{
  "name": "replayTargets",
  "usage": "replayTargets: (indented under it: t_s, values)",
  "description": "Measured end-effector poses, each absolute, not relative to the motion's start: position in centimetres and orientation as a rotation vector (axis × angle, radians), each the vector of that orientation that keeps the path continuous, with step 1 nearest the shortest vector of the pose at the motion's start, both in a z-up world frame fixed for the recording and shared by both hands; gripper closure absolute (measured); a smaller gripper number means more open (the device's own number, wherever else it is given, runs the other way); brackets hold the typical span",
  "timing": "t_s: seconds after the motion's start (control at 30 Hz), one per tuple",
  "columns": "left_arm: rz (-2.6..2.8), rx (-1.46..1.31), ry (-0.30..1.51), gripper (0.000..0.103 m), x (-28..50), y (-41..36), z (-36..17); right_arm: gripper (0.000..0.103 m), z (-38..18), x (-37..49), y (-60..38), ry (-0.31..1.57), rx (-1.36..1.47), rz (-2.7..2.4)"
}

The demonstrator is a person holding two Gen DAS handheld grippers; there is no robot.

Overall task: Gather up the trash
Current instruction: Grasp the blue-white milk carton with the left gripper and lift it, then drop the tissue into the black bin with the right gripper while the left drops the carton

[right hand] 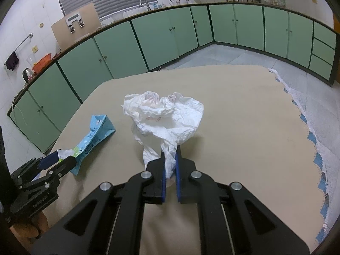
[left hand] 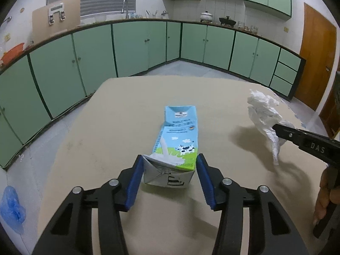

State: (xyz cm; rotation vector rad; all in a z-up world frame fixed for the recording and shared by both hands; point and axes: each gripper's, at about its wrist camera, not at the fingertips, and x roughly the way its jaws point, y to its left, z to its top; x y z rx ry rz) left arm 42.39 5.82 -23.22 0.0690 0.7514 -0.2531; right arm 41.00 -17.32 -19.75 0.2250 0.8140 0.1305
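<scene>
A blue and green milk carton (left hand: pixel 178 140) lies flat on the beige table (left hand: pixel 106 148). My left gripper (left hand: pixel 169 170) is open, its blue pads on either side of the carton's near end, with a gap on the right side. A crumpled white plastic bag (right hand: pixel 165 116) is pinched by its lower part in my right gripper (right hand: pixel 170 155), which is shut on it. The bag (left hand: pixel 265 114) and the right gripper (left hand: pixel 278 127) also show in the left wrist view. The carton (right hand: pixel 93 138) and the left gripper (right hand: pixel 57 159) show at the left of the right wrist view.
Green kitchen cabinets (left hand: pixel 131 44) run around the room beyond the table. A blue plastic bag (left hand: pixel 12 210) lies on the floor at the left. A white and blue cloth (right hand: pixel 314 140) shows along the table's right edge. A wooden door (left hand: pixel 314 55) stands at the right.
</scene>
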Motion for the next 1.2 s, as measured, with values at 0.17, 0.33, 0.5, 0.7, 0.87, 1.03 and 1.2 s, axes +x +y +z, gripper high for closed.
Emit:
replayTargets:
  t_s: [0.17,0.33,0.5,0.7,0.87,1.03,1.2]
  values:
    - [-0.253,0.051,0.746,0.055,41.4,5.7,-22.5,0.097,-19.1,39.7,-17.8,0.805,0.227,0.127]
    - [-0.280,0.054,0.712,0.055,39.4,4.8,-20.4,0.097,-17.7,38.6,-18.8,0.786,0.245,0.114]
    - [-0.306,0.066,0.677,0.056,36.9,3.4,-18.2,0.097,-16.2,36.3,-19.8,0.761,0.246,0.109]
    - [-0.343,0.062,0.637,0.058,34.3,2.1,-15.5,0.097,-14.5,33.2,-21.4,0.739,0.258,0.090]
    - [-0.394,0.057,0.606,0.058,31.7,0.4,-13.8,0.097,-13.1,29.4,-23.5,0.714,0.261,0.064]
    - [-0.481,0.055,0.599,0.058,29.1,-2.8,-12.7,0.097,-12.8,24.5,-27.9,0.723,0.285,0.003]
    - [-0.604,0.089,0.596,0.058,26.2,-8.6,-12.6,0.097,-13.9,19.2,-33.6,0.749,0.312,-0.114]
